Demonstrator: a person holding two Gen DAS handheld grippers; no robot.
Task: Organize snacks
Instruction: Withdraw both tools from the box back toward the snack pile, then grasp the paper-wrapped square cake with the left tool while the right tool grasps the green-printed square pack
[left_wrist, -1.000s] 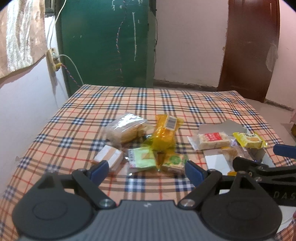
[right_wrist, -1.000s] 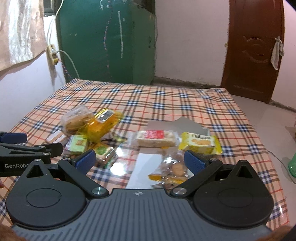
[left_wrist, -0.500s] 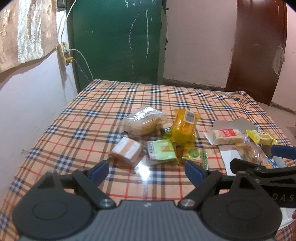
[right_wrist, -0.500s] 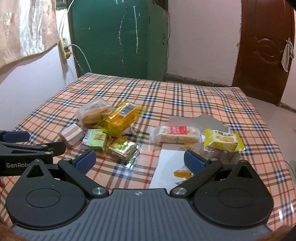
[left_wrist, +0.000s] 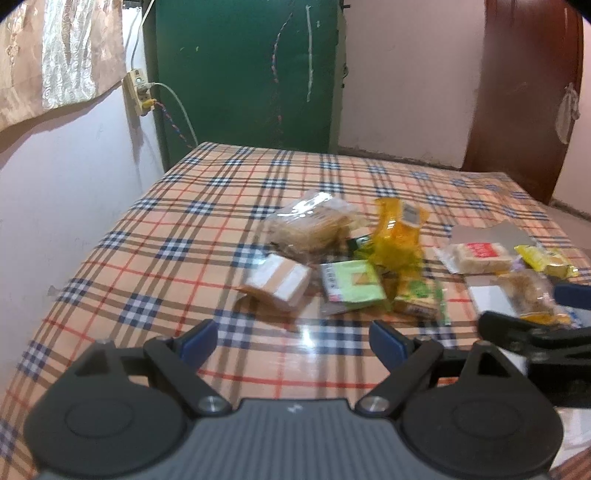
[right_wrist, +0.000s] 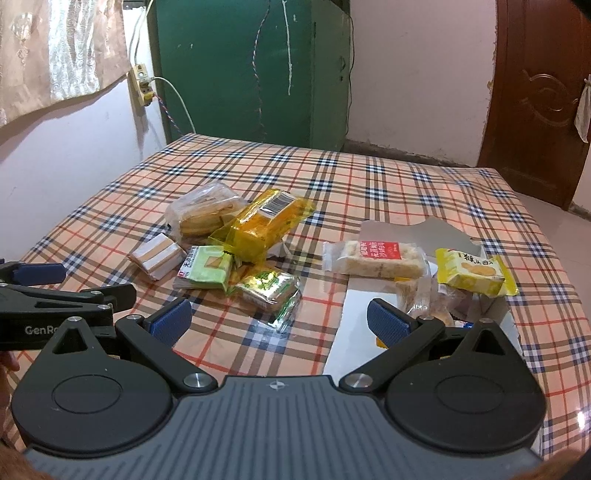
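Snacks: two loose groups on the checked cloth (right_wrist: 388, 184), placed below relative to the yellow pack (right_wrist: 264, 225).
Yellow pack: long, barcode up, tilted across the top of the left group.
Clear bag (right_wrist: 201, 214): biscuits inside, touching the yellow pack on its left.
Brown wafer (right_wrist: 157, 256): small block, left of and nearer than the yellow pack, just beside the clear bag.
Green pack (right_wrist: 205, 271): flat, directly in front of the yellow pack, its corner under that pack's end.
Shiny pack (right_wrist: 267, 290): green and gold, just right of the green pack, nearest the camera in this group.
Red-label bar (right_wrist: 375, 258): well right of the yellow pack, lying partly on the white box (right_wrist: 354, 306).
Lemon pack (right_wrist: 472, 273): right of the bar, also on the box, over some clear-wrapped sweets.
Left gripper (left_wrist: 293, 341): jaws spread wide, nothing between them, above bare cloth in front of the left group.
Right gripper (right_wrist: 279, 319): jaws spread wide, empty, in front of the shiny pack and the box.
Backdrop: green cabinet (right_wrist: 251, 70), brown door (right_wrist: 543, 103), curtain (right_wrist: 55, 51), wall socket (right_wrist: 142, 85).
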